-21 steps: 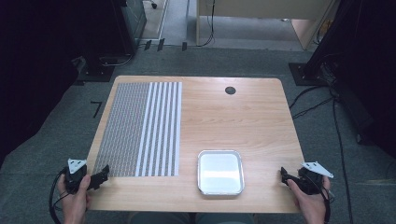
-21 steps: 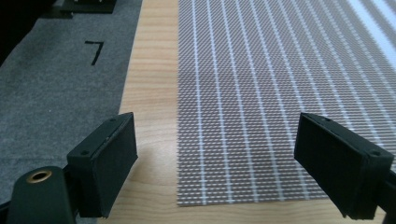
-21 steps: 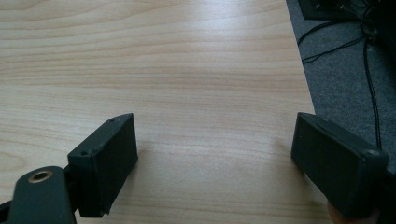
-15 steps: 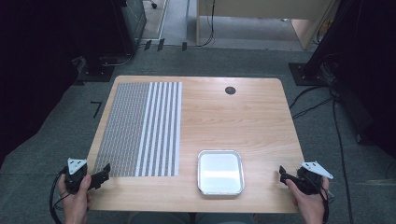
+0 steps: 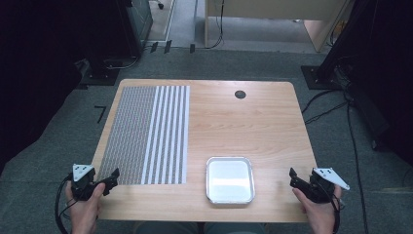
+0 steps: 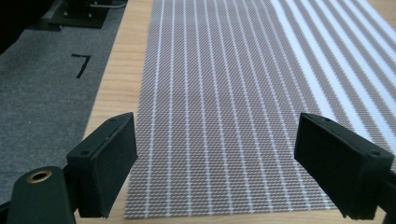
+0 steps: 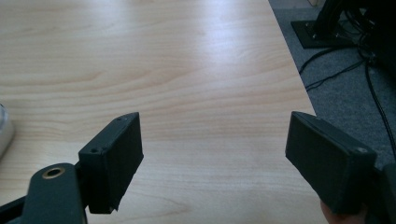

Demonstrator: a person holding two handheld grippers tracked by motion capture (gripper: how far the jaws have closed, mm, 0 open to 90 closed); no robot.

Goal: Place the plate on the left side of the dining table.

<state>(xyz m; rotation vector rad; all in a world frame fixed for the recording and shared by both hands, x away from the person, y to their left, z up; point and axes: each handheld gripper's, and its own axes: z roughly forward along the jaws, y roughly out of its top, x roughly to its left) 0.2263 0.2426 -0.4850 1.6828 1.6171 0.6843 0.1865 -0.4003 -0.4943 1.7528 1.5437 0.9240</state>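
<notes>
Two claws under my control, both wide open, empty: left claw (image 5: pixel 113 176) over striped mat (image 5: pixel 151 134) near edge, right claw (image 5: pixel 293 178) at bench (image 5: pixel 253 122) corner, tray (image 5: pixel 230 179) between.

The table (image 5: pixel 253 126) is showing a pale, light-brown wood grain. The mat (image 5: pixel 146 134) on its left side is wearing a fine grey-and-white weave on its left part, crossed by thin white lines, and broad white-and-grey stripes on its right part. The tray (image 5: pixel 230 179) near the front edge is gleaming silver-white. Both grippers, the left gripper (image 5: pixel 113 176) and the right gripper (image 5: pixel 293 178), are showing black jaws with pale grey top plates. The floor (image 5: pixel 48 161) is lying dark grey.
</notes>
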